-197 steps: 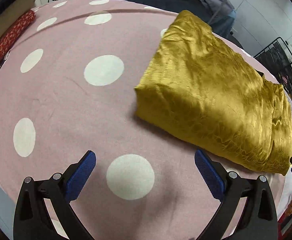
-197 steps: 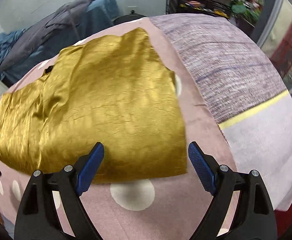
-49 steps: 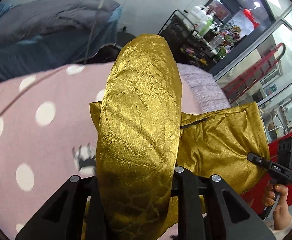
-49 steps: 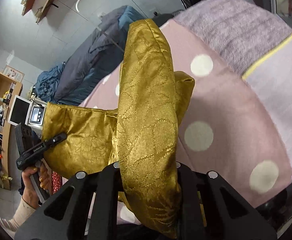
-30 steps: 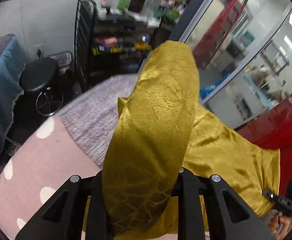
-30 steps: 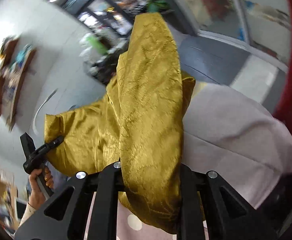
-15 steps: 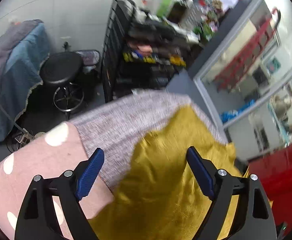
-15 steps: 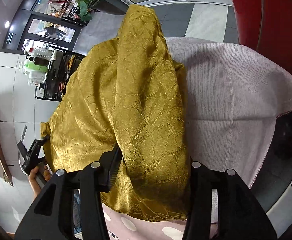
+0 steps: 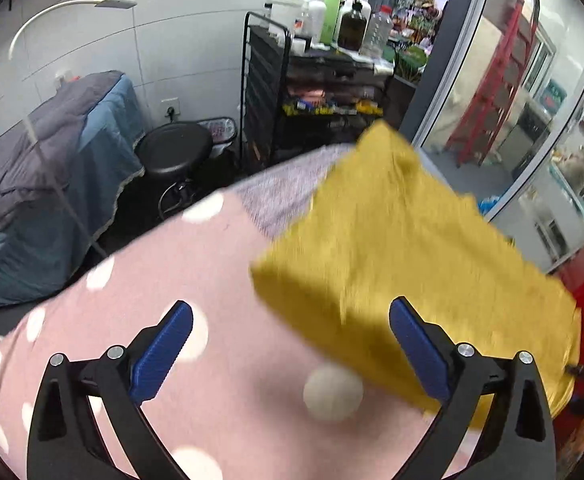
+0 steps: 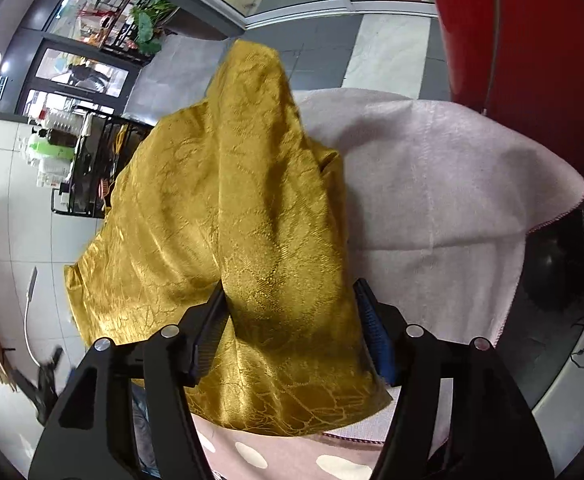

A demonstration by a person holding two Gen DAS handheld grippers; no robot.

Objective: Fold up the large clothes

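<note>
Having just released, left gripper [image 9: 290,342] spreading wide; right gripper [image 10: 292,332] still pinching gold satin garment [image 10: 228,216], laying it folded onto polka-dot bedspread [image 9: 140,288]

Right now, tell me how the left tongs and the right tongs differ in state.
The left tongs stand wide open with nothing between their blue pads; the right tongs have a thick fold of the gold cloth between theirs, still partly closed around it. The left tongs sit over the pink dotted cover, beside the cloth; the right tongs are buried in it. Both share black frames and blue pads.
</note>
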